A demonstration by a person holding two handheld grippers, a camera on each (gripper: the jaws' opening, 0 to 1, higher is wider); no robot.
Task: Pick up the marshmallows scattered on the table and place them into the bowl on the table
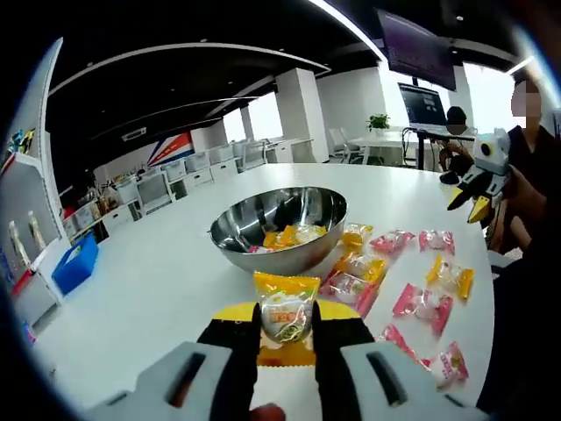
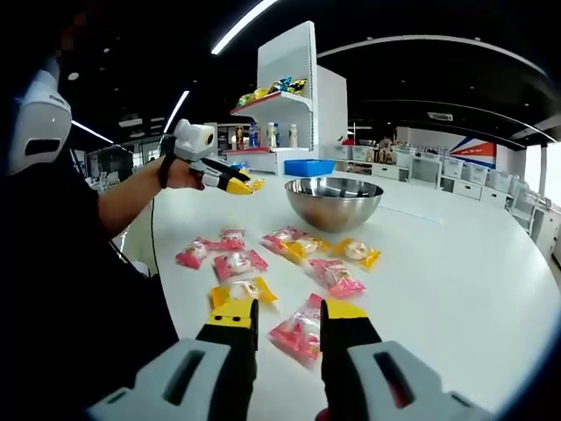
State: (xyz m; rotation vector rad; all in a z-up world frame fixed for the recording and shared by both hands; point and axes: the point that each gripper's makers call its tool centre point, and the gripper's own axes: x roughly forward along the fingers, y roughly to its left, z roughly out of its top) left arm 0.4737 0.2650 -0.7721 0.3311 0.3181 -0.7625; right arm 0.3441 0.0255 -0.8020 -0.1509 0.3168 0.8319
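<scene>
My left gripper (image 1: 287,323) is shut on a yellow-orange marshmallow packet (image 1: 285,303), held up in front of the steel bowl (image 1: 263,260). The bowl holds a few yellow packets (image 1: 294,235). Several pink and yellow packets (image 1: 421,303) lie on the white table to the right of the bowl. My right gripper (image 2: 287,317) is open, its jaws framing a pink packet (image 2: 298,337) that lies on the table beyond them. More packets (image 2: 237,261) are spread between it and the bowl (image 2: 333,209). The left gripper (image 2: 230,181) comes in from the left with its yellow packet (image 2: 253,183).
The right gripper (image 1: 478,189) hovers at the table's right edge, held by a person in dark clothes (image 1: 526,219). A white shelf unit (image 2: 285,96) and a blue bin (image 2: 308,167) stand beyond the table. Bare tabletop (image 2: 456,281) lies right of the packets.
</scene>
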